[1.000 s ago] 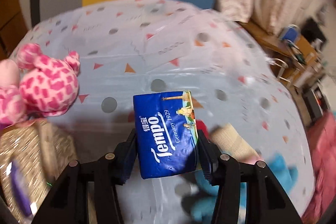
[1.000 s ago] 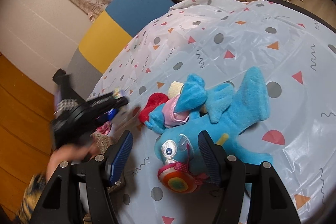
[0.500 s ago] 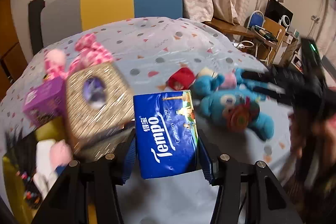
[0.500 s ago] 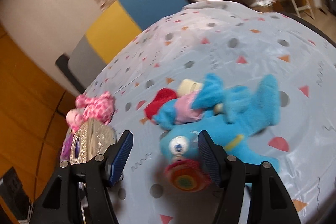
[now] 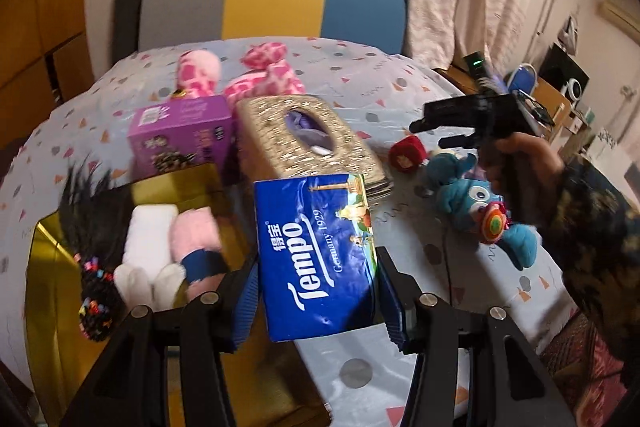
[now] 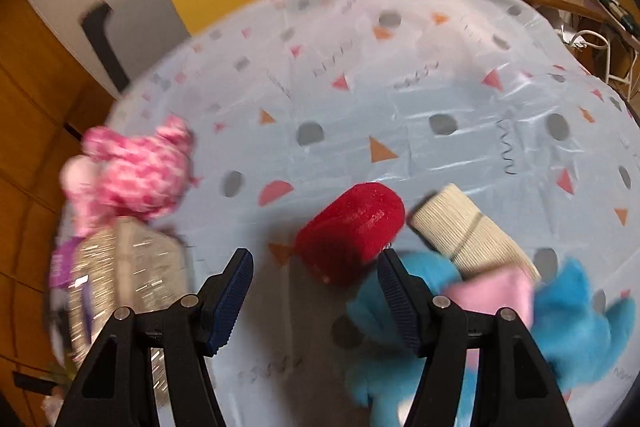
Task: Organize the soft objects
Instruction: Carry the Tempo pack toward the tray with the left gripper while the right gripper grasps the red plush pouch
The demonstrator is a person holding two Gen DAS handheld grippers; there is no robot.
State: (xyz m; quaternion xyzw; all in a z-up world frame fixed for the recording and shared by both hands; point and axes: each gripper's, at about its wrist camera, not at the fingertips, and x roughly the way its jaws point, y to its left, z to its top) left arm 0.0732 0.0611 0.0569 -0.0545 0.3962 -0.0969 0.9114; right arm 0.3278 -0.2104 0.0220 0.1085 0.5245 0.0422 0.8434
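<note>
Tissue pack (image 5: 320, 251) over gold tray (image 5: 44, 291) rim, open tablecloth (image 6: 400, 99) beyond red roll (image 6: 352, 227)

A blue tissue pack (image 5: 316, 251) stands upright above a gold bin (image 5: 48, 259). A blue plush (image 5: 476, 205), red roll (image 6: 352, 227) and pink plush (image 6: 132, 171) lie on the table.

tissue pack (image 5: 316, 255) carried over gold tray (image 5: 52, 247)
</note>
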